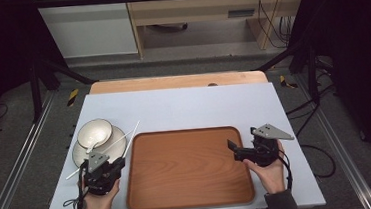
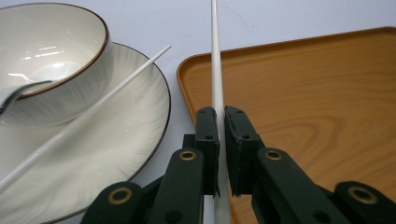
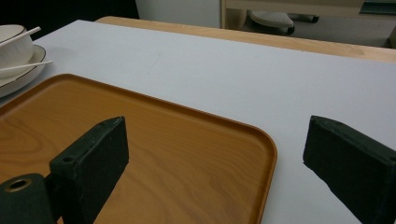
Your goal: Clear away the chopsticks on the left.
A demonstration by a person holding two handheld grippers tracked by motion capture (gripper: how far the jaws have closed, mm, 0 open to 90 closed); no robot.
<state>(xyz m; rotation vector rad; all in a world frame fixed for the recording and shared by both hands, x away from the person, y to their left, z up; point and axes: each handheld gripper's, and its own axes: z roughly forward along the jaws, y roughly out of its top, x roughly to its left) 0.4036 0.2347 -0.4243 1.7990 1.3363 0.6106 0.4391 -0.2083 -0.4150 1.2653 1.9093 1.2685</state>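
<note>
The white chopstick [image 2: 215, 70] sits pinched between the closed jaws of the left gripper [image 2: 221, 126], near the desk's [image 1: 188, 104] front left corner, its shaft running out over the gap between the plate [image 2: 126, 140] and the wooden tray [image 2: 317, 102]. A second chopstick [image 2: 88, 114] lies across the plate against the bowl [image 2: 56, 60]. To carry the held stick well, the person would keep the grip firm, lift it clear of the tray's raised rim, and keep it level so it does not pivot. The right gripper [image 3: 215, 154] hovers wide open and empty over the tray's right edge. The held stick's rear end is hidden under the gripper, and whether its tip touches anything cannot be made out; a utensil [image 2: 21, 91] in the bowl is cut off.
</note>
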